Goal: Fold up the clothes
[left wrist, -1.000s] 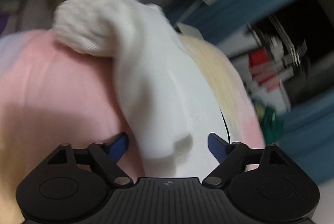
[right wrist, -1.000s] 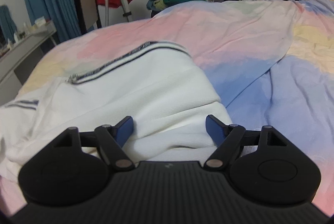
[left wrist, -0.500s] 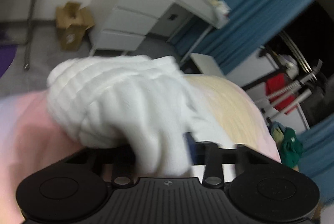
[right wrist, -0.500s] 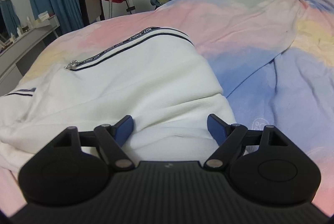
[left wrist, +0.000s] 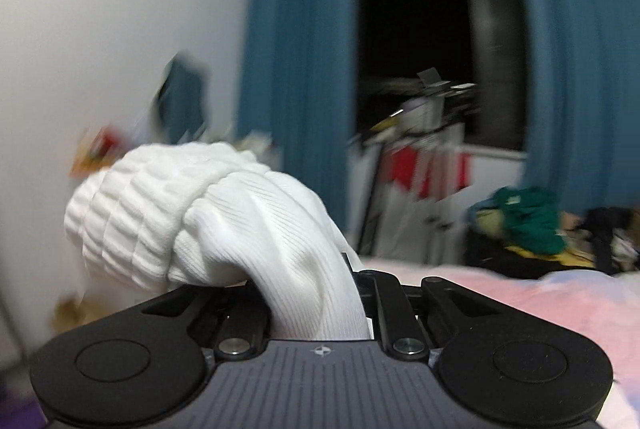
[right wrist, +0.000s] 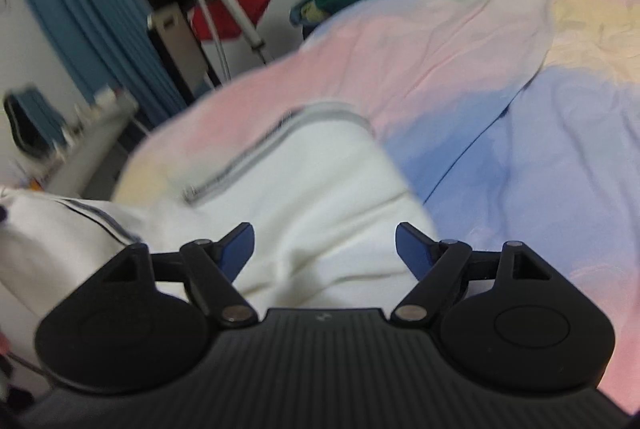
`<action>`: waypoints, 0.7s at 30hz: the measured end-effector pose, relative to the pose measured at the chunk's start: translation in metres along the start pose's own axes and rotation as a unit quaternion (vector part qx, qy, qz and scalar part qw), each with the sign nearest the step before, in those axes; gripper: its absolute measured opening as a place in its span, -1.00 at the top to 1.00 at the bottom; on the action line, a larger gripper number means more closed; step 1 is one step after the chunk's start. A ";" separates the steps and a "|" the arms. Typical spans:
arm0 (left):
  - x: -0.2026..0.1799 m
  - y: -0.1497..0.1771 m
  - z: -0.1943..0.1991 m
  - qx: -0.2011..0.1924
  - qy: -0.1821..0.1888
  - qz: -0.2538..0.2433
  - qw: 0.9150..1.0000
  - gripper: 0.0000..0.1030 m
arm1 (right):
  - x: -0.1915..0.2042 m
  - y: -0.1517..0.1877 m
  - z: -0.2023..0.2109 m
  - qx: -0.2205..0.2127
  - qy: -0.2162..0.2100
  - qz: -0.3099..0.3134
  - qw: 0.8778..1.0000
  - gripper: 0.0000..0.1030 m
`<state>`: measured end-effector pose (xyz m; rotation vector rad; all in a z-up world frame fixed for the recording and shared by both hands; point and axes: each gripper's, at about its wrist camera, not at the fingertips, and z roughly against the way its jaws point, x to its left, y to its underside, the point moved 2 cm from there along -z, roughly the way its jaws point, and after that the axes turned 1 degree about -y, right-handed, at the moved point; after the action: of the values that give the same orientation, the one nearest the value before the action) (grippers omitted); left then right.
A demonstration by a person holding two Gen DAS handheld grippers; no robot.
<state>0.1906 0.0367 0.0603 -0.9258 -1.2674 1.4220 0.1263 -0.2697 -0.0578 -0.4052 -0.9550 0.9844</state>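
A white knit garment (right wrist: 320, 181) with a dark-trimmed zipper (right wrist: 248, 165) lies on the pastel bedspread (right wrist: 500, 69). My left gripper (left wrist: 316, 293) is lifted off the bed, and its jaws are closing on the garment's sleeve (left wrist: 280, 229). The ribbed cuff (left wrist: 132, 213) bunches out to the left, and the fabric hides the fingertips. My right gripper (right wrist: 324, 245) hangs open just above the garment's near edge. White cloth shows in the gap between its blue fingers (right wrist: 240, 245), with neither pad pressing on it.
Blue curtains (left wrist: 296, 69) frame a dark window. A clothes stand with a red garment (left wrist: 424, 169) and a heap of green clothes (left wrist: 528, 225) sit past the bed's far edge. A pale desk (right wrist: 92, 145) stands to the left of the bed.
My left gripper has shut on the white sleeve, risen and rolled level, so its view swung from the bed to the window. The right gripper shifted a little and tilted over the garment.
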 end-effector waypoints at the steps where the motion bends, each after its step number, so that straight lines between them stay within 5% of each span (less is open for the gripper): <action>1: -0.028 -0.002 0.011 -0.014 0.014 -0.018 1.000 0.76 | -0.005 -0.006 0.009 -0.012 0.001 -0.005 1.000 -0.54; 6: -0.162 0.026 0.065 -0.049 0.080 -0.113 0.989 0.76 | -0.038 -0.034 0.044 -0.066 0.012 -0.035 0.997 -0.54; 11: -0.255 0.092 0.083 -0.025 0.138 -0.168 0.976 0.72 | -0.080 -0.049 0.057 -0.093 0.021 -0.084 0.992 -0.57; 16: -0.300 0.151 0.084 0.011 0.167 -0.246 0.955 0.69 | -0.106 -0.046 0.042 -0.075 0.013 -0.130 0.989 -0.58; 21: -0.297 0.160 0.093 0.009 0.196 -0.258 0.946 0.31 | -0.105 -0.045 0.027 -0.060 -0.019 -0.140 0.988 -0.58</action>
<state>0.1414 -0.2698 -0.1014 -0.7437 -1.0852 0.7910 0.1051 -0.3851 -0.0647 -0.3422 -1.0776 0.6828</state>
